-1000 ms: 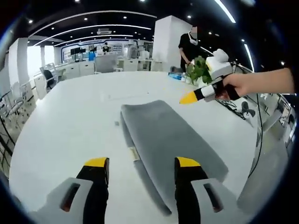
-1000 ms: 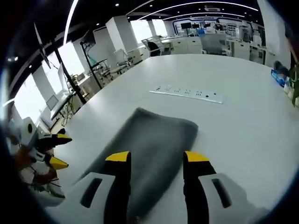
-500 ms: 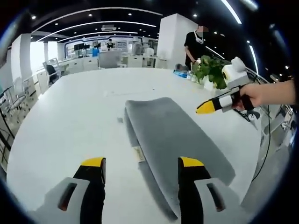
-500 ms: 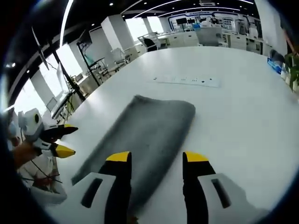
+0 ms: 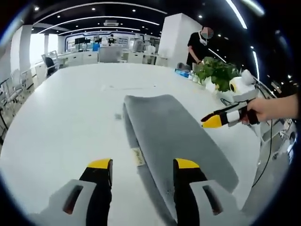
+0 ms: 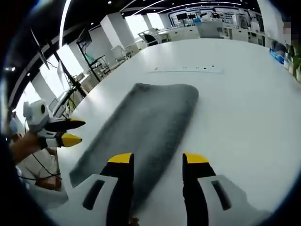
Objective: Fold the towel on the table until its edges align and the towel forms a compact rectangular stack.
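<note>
A grey towel (image 5: 171, 134) lies folded into a long strip on a wide white table (image 5: 61, 122), with a small label showing at its near left edge in the left gripper view. A potted green plant (image 5: 215, 75) stands near the table's far right edge, just beside a small blue object too small to make out; what the pot itself looks like cannot be told.

The left tool (image 5: 142, 175) hovers above the towel's near end, its yellow-tipped jaws spread wide and holding nothing; the strip runs away from between them toward the far side. In the same view the right tool (image 5: 212, 121), held in a person's hand (image 5: 270, 109), hangs above the towel's right edge.

In the right gripper view, the right tool (image 6: 155, 165) also stands wide open and empty, with the towel (image 6: 143, 125) stretching ahead from between its jaws. The left tool (image 6: 70, 133) appears at the left, beyond the towel's long side and apart from it, jaws parted.

Bare table surrounds the towel on all sides. A pale strip (image 6: 186, 69) lies flat on the table beyond the towel's far end, well apart. A person in black (image 5: 197, 44) stands past the far edge.
</note>
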Demonstrator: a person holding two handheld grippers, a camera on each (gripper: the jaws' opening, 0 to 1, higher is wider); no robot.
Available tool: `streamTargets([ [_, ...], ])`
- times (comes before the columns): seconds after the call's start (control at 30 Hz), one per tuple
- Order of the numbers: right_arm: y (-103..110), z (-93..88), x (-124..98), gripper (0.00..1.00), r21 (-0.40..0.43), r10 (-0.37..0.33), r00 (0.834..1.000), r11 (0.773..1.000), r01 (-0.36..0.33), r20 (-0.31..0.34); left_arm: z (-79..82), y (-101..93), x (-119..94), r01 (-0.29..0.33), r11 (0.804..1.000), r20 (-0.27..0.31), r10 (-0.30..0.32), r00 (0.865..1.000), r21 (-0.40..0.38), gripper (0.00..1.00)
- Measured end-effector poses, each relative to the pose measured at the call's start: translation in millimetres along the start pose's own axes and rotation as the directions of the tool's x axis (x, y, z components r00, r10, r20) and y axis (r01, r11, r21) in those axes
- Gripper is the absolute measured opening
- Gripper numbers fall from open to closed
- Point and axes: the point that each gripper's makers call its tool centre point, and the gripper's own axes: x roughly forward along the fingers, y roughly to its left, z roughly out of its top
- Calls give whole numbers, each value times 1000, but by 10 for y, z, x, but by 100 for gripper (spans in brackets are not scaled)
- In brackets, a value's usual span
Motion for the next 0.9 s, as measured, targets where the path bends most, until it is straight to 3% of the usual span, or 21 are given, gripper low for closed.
streamTargets([
  [0.2,24,-113,52,37,23,7,1000,1000,-7,-9,-101,29,172,-26,998,-19,25,1000,-54,46],
  [0.33,53,-158,74,31,34,15,1000,999,-15,-6,-165,67,247,-48,995,-30,45,999,-92,40],
  [0.6,68,-155,105,26,59,16,1000,998,-16,2,-231,98,348,-61,987,-32,57,998,-150,32],
  [0.77,52,-138,111,19,93,3,1000,996,-5,22,-187,146,414,-77,975,7,81,997,-209,23],
  [0.9,59,-149,125,11,110,3,999,994,-6,32,-174,115,444,-89,980,2,91,996,-176,21],
])
